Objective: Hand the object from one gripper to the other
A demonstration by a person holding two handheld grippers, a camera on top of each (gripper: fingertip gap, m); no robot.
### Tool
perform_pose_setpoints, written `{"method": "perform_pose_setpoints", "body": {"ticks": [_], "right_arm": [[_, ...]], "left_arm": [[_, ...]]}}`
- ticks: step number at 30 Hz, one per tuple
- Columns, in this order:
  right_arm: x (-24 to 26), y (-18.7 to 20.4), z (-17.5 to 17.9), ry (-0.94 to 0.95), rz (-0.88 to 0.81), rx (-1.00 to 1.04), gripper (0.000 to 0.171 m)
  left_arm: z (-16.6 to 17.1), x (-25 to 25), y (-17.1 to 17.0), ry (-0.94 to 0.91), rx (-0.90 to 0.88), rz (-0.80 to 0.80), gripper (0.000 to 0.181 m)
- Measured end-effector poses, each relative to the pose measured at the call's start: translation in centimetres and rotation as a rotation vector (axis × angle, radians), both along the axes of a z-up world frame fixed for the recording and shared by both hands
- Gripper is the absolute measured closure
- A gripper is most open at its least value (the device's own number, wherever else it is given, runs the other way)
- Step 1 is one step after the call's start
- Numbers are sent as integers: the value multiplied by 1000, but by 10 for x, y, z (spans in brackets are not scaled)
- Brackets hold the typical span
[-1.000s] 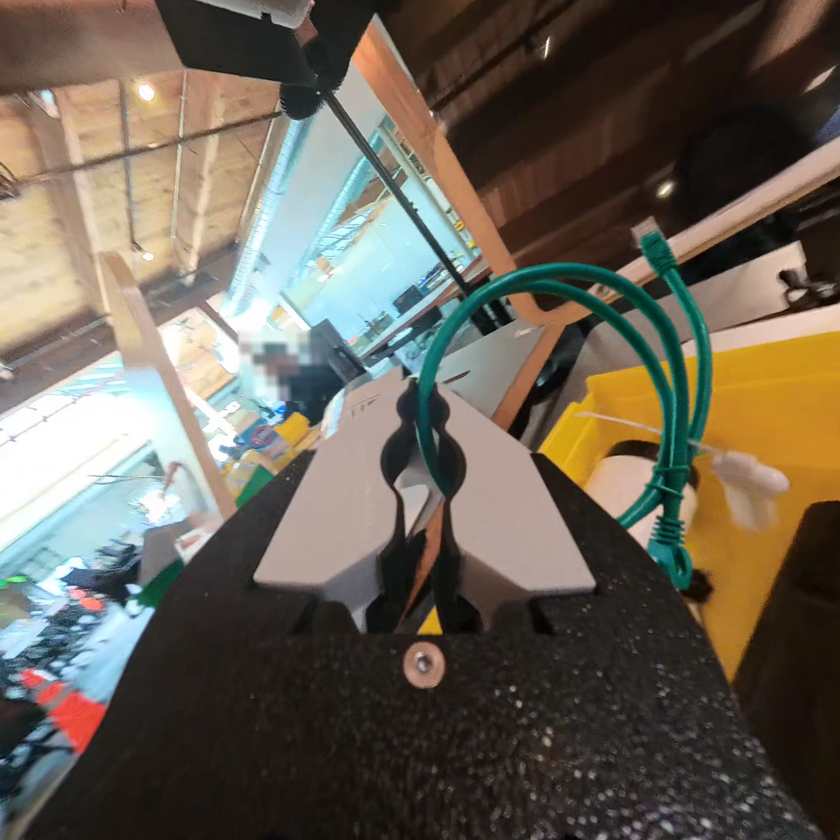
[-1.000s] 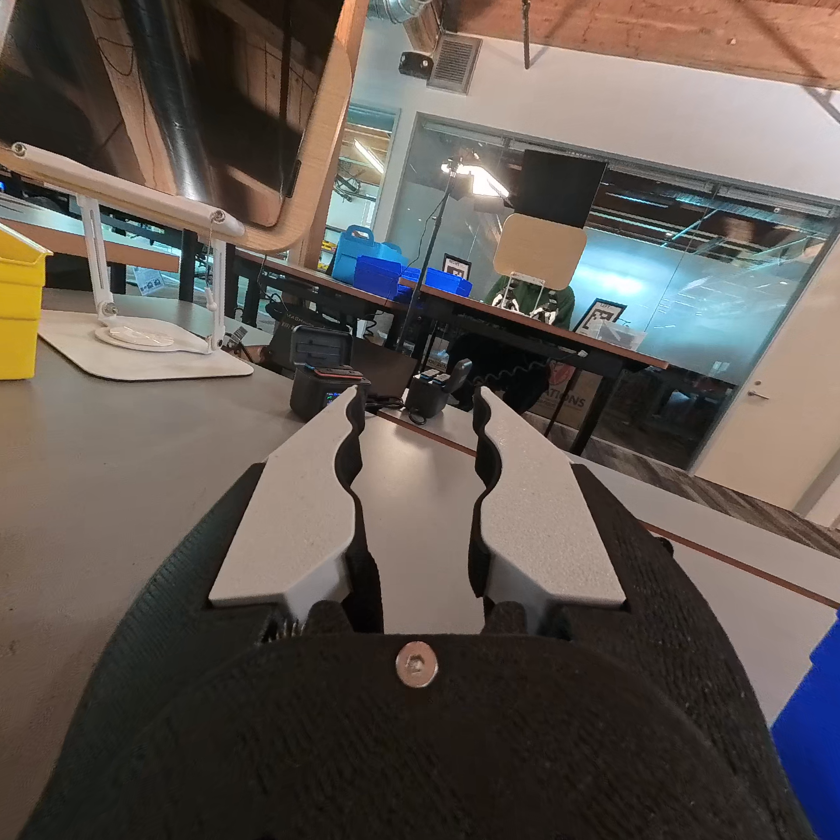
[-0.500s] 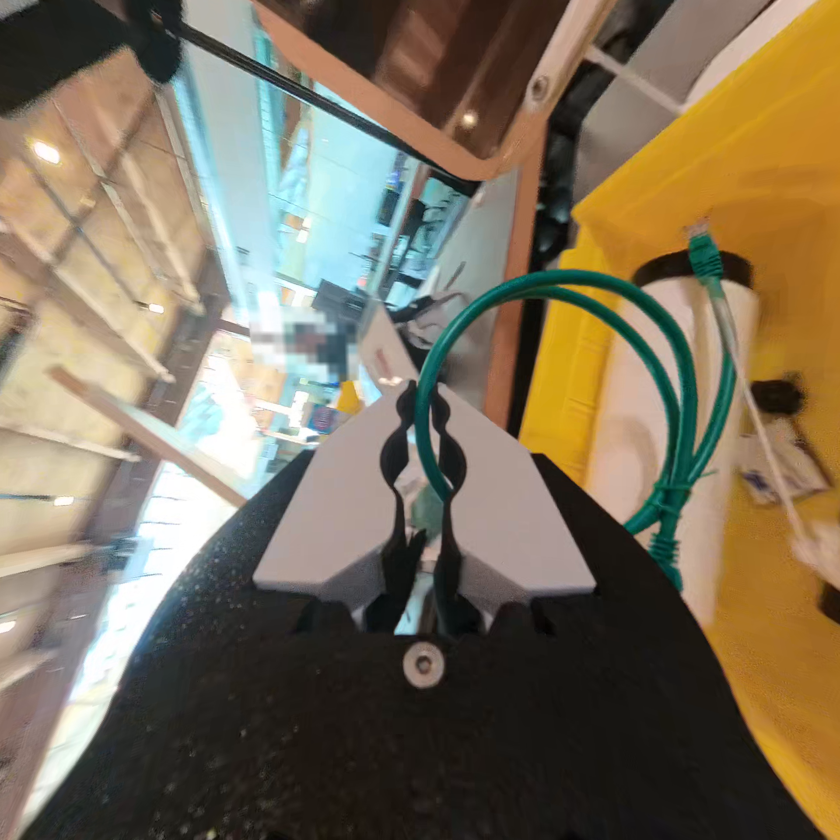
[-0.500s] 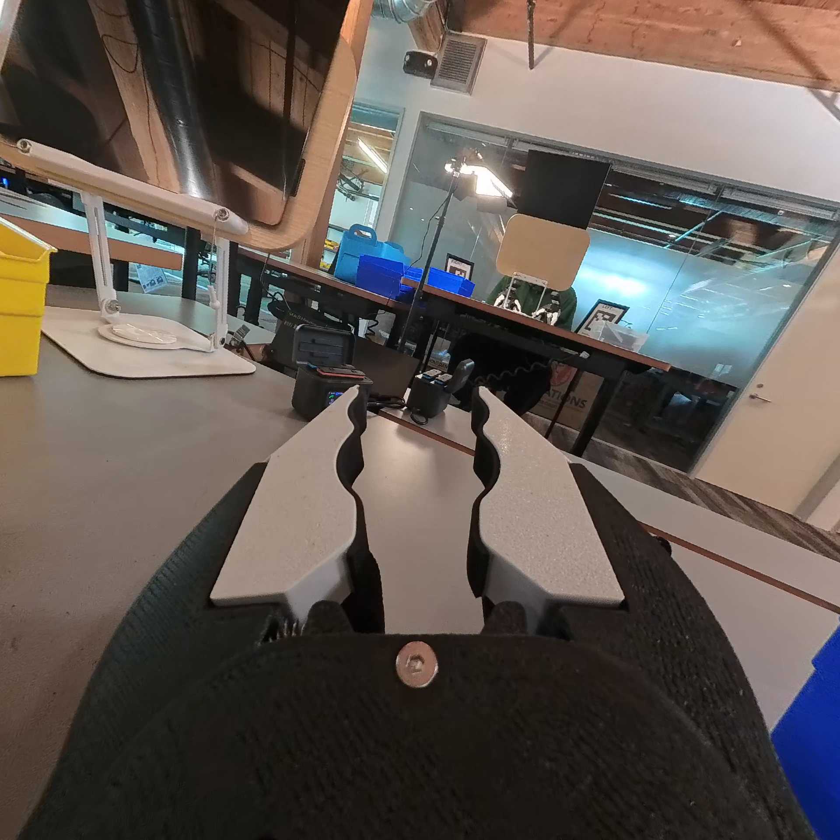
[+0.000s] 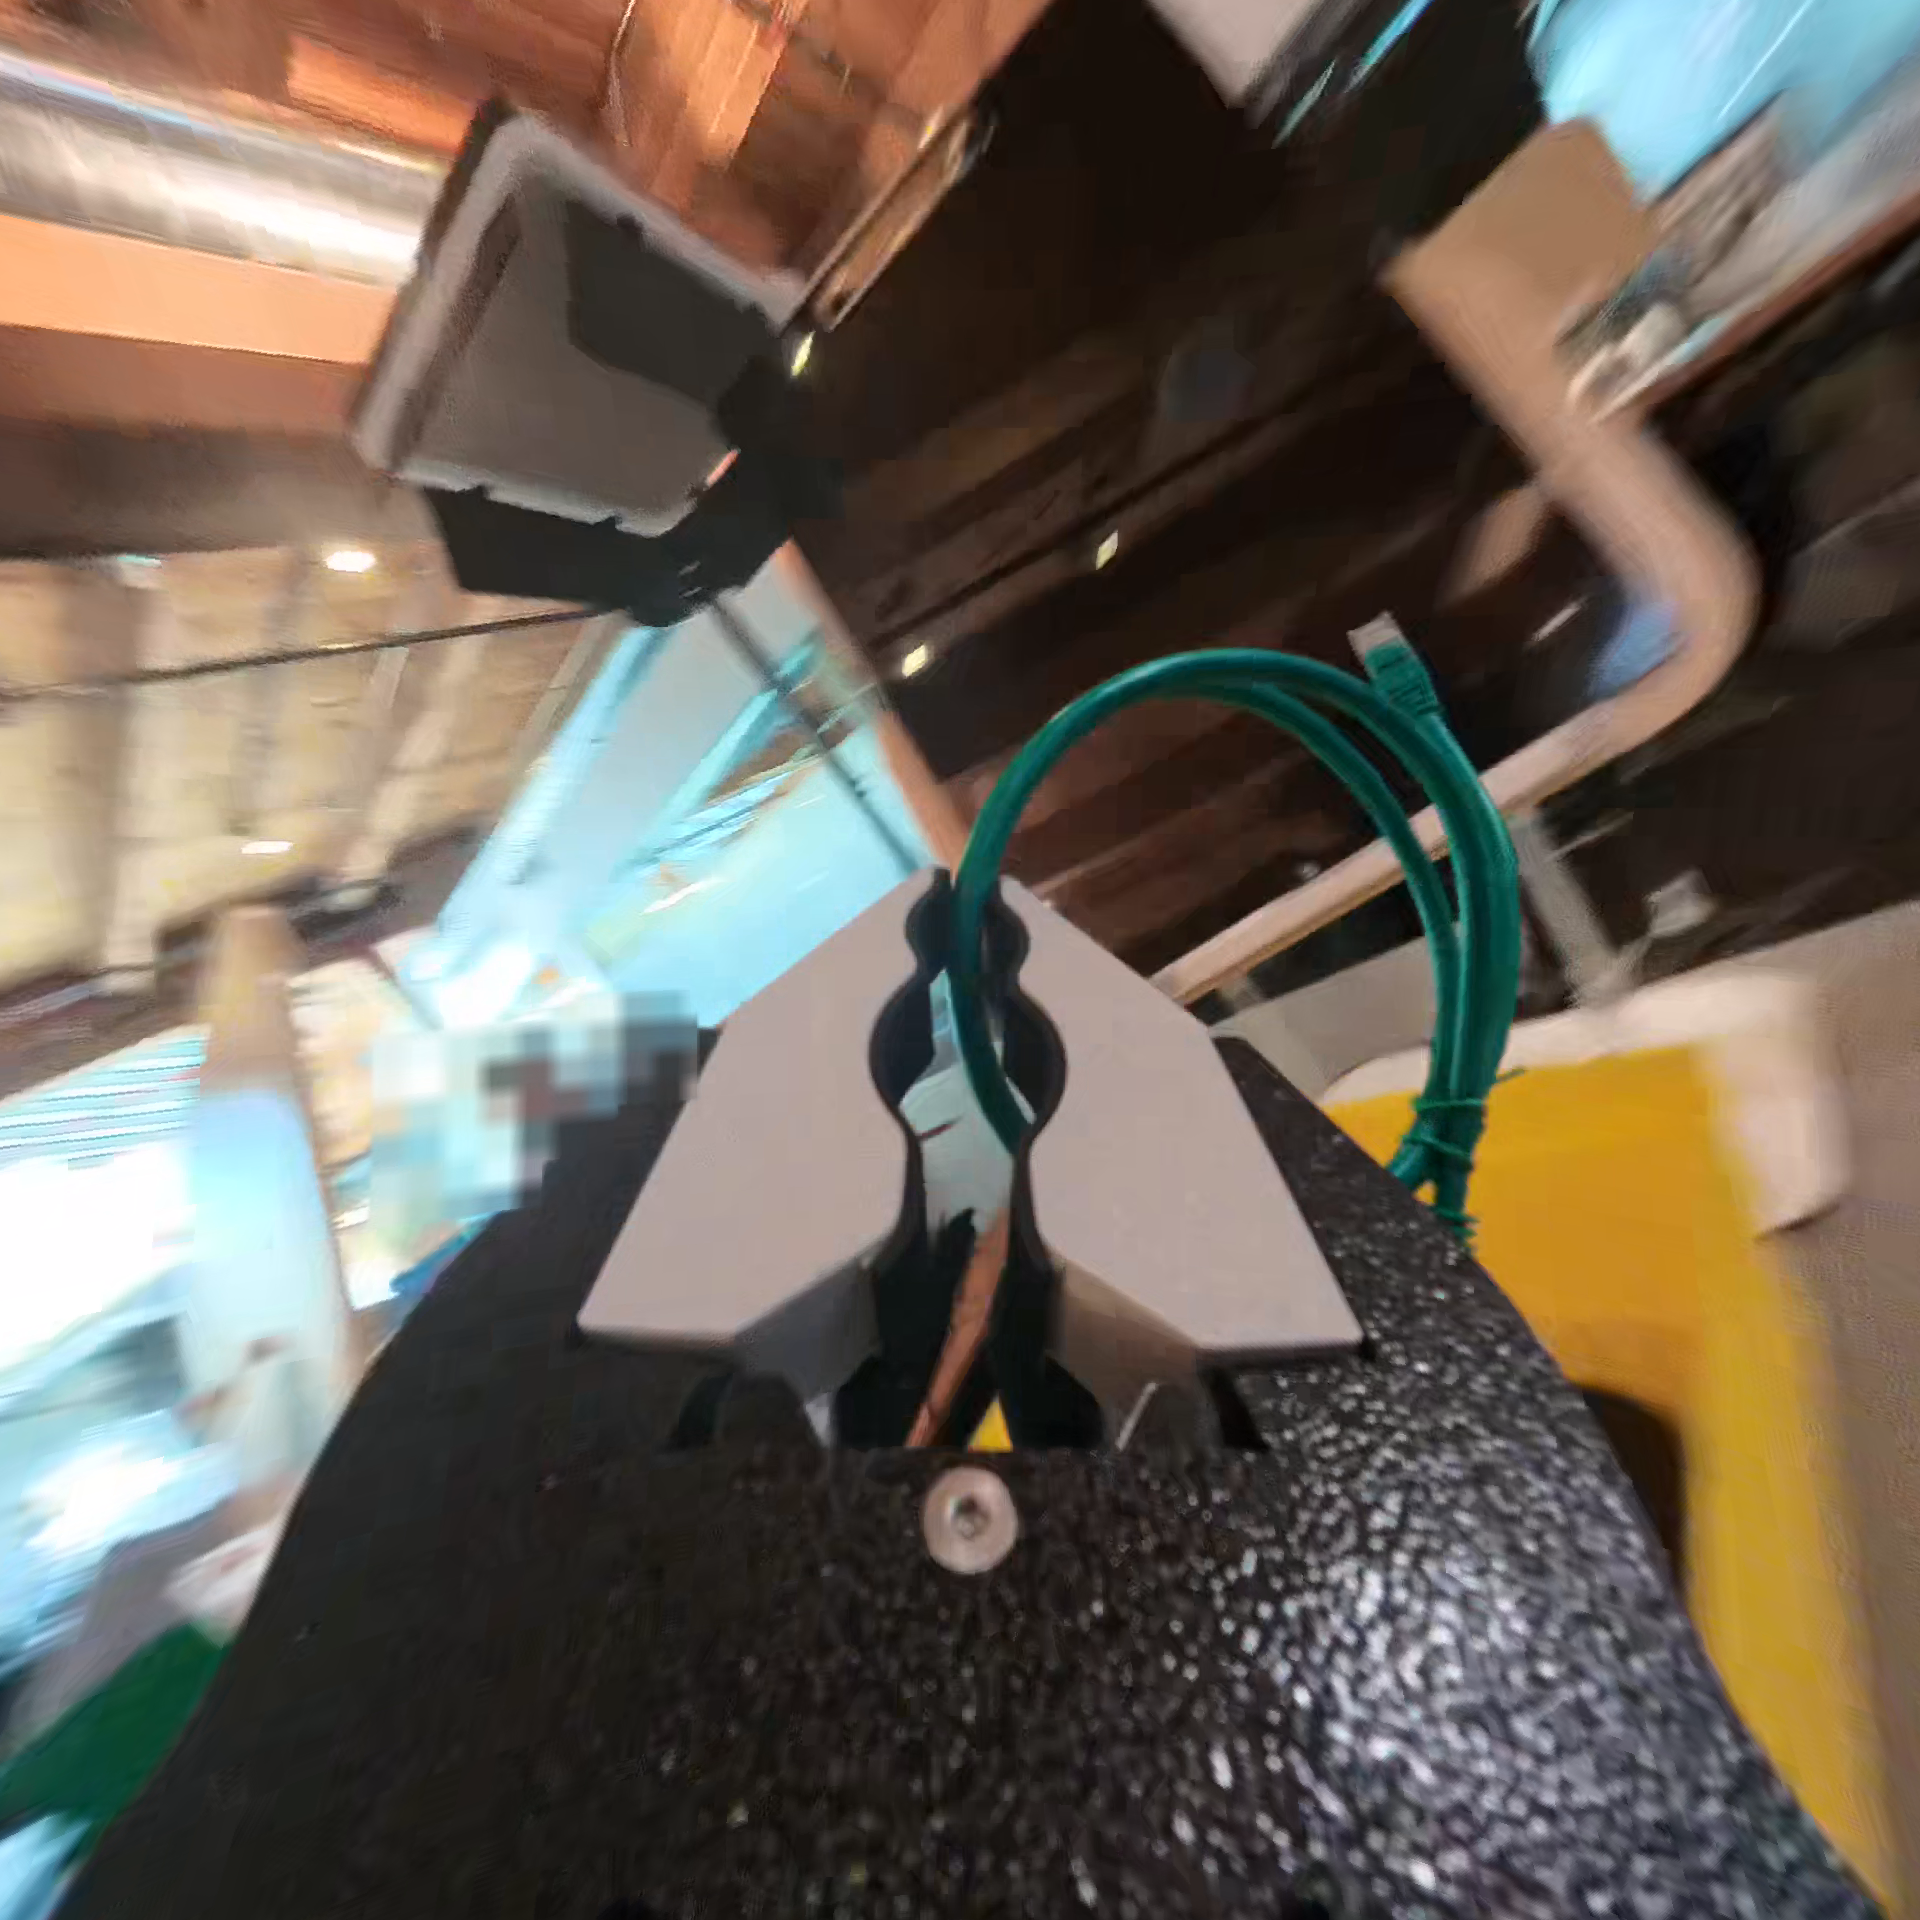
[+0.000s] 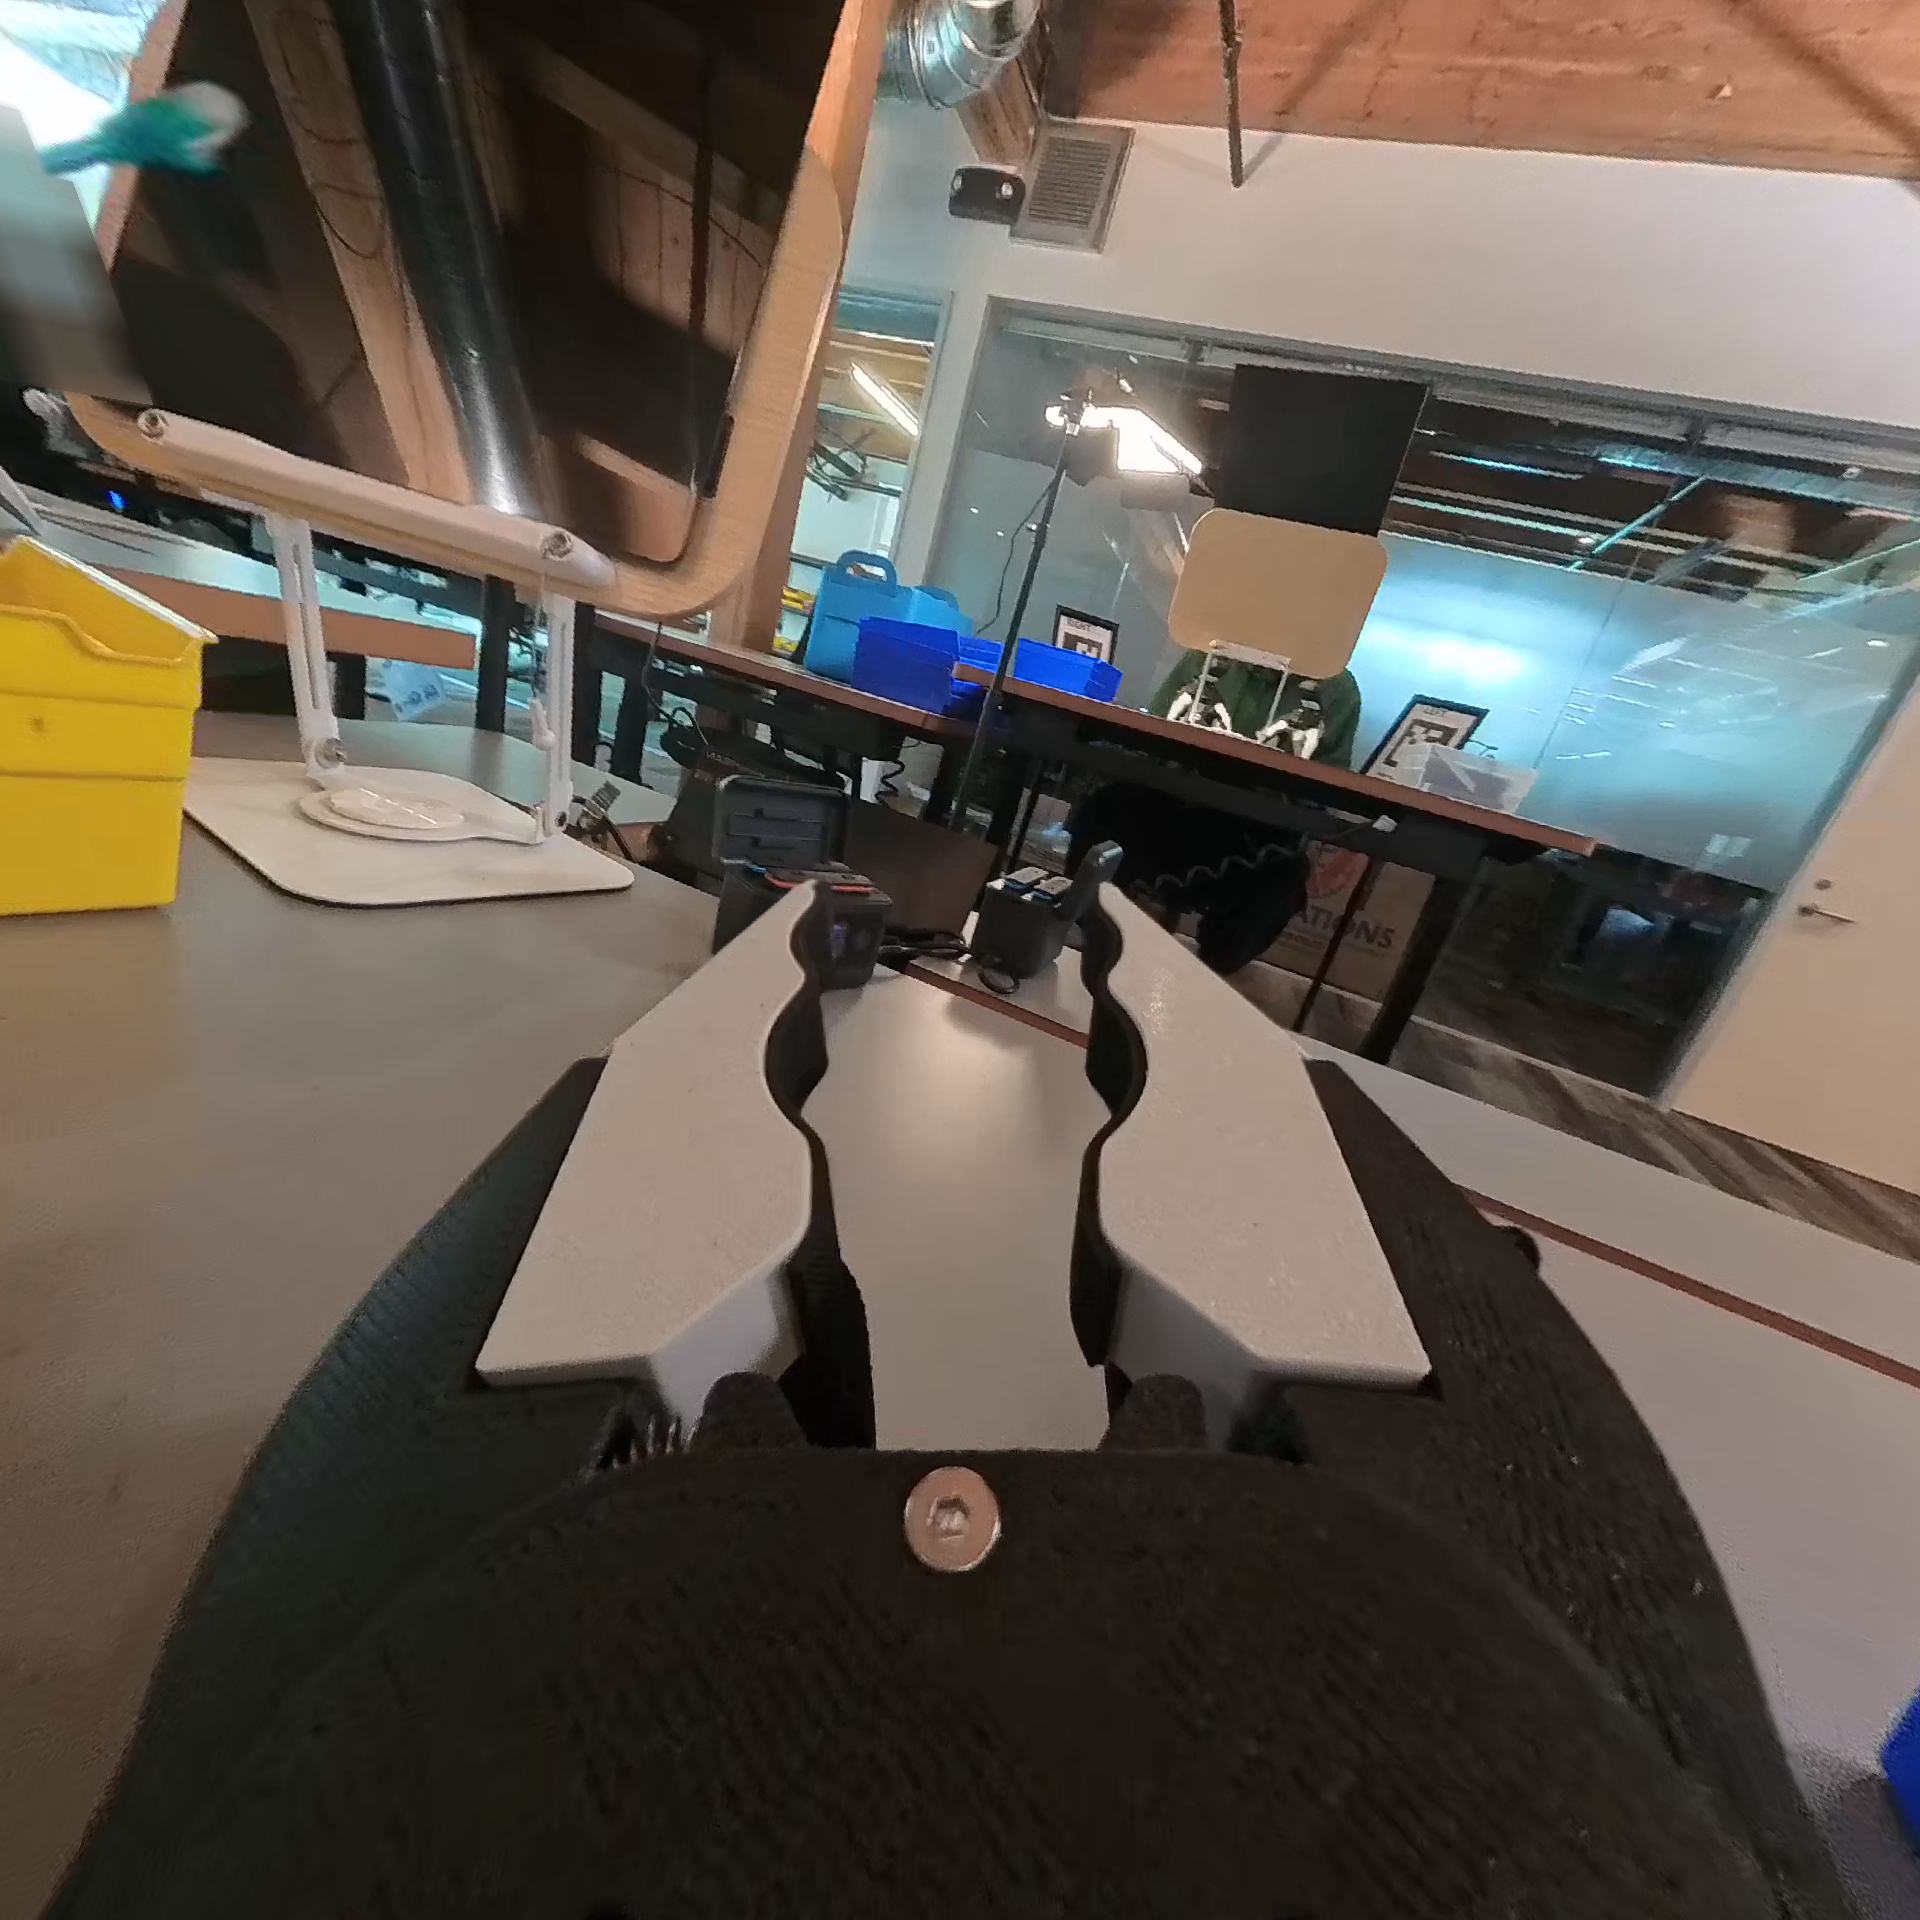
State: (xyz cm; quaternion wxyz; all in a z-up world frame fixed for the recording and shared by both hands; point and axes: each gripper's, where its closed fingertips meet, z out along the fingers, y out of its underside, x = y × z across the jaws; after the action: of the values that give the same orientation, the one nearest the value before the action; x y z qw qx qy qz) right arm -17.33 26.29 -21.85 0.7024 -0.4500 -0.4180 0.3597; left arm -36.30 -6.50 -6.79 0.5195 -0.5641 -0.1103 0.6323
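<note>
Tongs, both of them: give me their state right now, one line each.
Left tongs: shut on the green cable.
Right tongs: open, holding nothing, low over the grey table.

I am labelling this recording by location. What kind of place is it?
Probably an open office or lab workshop: long desks with blue bins, a glass wall to another room, and exposed beams with a duct overhead.

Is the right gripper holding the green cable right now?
No, the right gripper is open and empty; the left gripper pinches the green cable.
</note>
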Motion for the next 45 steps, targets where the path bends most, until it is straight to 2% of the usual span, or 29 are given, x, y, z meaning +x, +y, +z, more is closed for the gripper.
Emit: {"method": "perform_pose_setpoints", "body": {"ticks": [1, 4, 7, 11, 14, 15, 21, 25, 26, 27, 28, 30, 32, 34, 36, 41, 43, 45], "right_arm": [[-1, -1, 0, 7, 9, -8, 124], [-3, -5, 1, 7, 27, -6, 123], [-5, -15, 3, 14, 68, 15, 123], [-3, -26, 10, 66, 191, -33, 123], [-4, -37, 10, 88, 386, -183, 120], [-5, -35, 7, 82, 419, -252, 113], [-9, -12, -13, -16, 496, -520, 111], [-7, -28, -13, -35, 713, -689, 127], [-6, -32, -13, -41, 754, -698, 146], [-5, -34, -13, -51, 762, -695, 156], [-4, -34, -14, -67, 750, -676, 158], [-1, -32, -13, -99, 702, -582, 160], [3, -26, -4, -86, 608, -442, 161], [6, -17, 1, -100, 453, -268, 162], [10, -9, 4, -140, 268, -13, 162], [9, -14, 4, -282, -130, 695, 162], [3, -27, -4, -358, -176, 907, 162], [-2, -41, -6, -387, -177, 1035, 162]], "left_arm": [[1, 8, 16, -16, 19, -74, 179], [4, 28, 62, -29, 56, -210, 178], [-6, 54, 125, -61, 62, -388, 178], [-46, 80, 213, -137, -1, -580, 178], [-82, 89, 258, -255, 29, -704, 178], [-91, 88, 265, -316, 83, -740, 177], [-133, 81, 279, -652, 300, -933, 179], [-145, 83, 282, -714, 307, -973, 179], [-145, 86, 283, -711, 299, -991, 178], [-145, 90, 284, -708, 288, -1014, 178], [-145, 93, 286, -711, 284, -1031, 178], [-144, 99, 287, -733, 287, -1103, 178], [-144, 102, 287, -784, 306, -1174, 140], [-142, 91, 284, -853, 400, -1156, 102], [-146, 95, 286, -988, 413, -1242, 91], [-148, 120, 290, -1404, 457, -1535, 89], [-150, 122, 290, -1544, 497, -1585, 85], [-148, 123, 286, -1642, 546, -1665, 95]]}}
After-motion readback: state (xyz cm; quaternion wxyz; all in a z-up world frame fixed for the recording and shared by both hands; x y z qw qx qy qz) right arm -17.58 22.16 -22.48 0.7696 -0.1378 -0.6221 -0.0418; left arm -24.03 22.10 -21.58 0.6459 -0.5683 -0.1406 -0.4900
